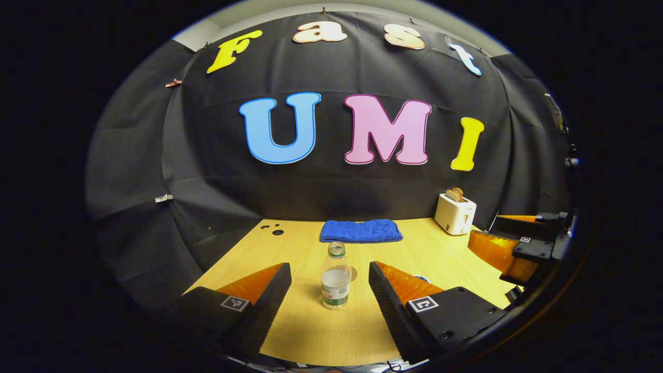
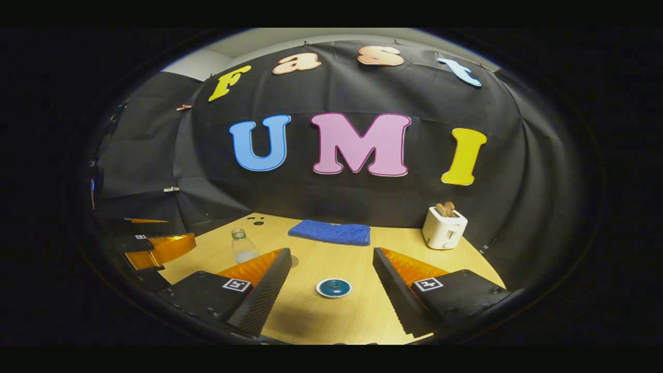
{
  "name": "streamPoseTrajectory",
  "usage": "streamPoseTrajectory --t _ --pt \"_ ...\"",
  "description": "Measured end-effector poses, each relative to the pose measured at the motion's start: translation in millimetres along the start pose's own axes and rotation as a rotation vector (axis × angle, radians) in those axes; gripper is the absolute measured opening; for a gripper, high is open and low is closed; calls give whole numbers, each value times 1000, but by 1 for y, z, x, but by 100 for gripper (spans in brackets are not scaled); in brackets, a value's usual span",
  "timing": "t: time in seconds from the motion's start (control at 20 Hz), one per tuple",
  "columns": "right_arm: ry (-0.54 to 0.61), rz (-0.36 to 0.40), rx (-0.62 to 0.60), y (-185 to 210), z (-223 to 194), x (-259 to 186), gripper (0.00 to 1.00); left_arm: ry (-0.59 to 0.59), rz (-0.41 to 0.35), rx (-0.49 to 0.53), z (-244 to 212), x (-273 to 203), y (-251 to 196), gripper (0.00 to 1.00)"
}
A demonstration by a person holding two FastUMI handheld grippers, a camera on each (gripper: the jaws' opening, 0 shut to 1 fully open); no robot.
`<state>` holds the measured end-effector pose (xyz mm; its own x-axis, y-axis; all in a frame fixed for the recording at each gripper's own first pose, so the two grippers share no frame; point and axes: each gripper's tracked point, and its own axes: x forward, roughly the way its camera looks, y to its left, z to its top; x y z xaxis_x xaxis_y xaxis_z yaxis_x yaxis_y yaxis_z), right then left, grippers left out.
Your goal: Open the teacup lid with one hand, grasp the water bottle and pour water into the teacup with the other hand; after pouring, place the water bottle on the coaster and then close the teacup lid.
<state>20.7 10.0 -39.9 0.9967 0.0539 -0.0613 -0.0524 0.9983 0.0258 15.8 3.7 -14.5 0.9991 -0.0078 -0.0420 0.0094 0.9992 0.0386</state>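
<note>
A clear water bottle with a green label, no cap and some water in it stands upright on the wooden table. It sits between the fingers of my open left gripper, untouched. A small brown coaster lies just behind the bottle. In the right gripper view a teacup with a dark teal lid rests on the table between the fingers of my open right gripper, near their bases and apart from both. The bottle stands off to the left there.
A folded blue towel lies at the back of the table, and a white toaster with bread in it stands at the back right. Small holes mark the back left corner. The right gripper hovers at the table's right side.
</note>
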Motion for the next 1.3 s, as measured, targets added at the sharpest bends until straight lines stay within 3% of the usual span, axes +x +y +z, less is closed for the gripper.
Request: streamPoseTrajectory --t 0.25,0.5,1.0,1.3 --pt "61 -5 -46 -3 -47 43 96 69 35 -84 -28 6 10 95" --pt "74 -21 -76 -7 -89 83 98 112 75 -54 -69 20 24 96" --pt "162 -18 -21 -10 -162 136 97 201 46 -143 -133 44 16 96" --pt "215 -8 -6 -7 -183 145 81 217 48 -130 -146 54 17 96"
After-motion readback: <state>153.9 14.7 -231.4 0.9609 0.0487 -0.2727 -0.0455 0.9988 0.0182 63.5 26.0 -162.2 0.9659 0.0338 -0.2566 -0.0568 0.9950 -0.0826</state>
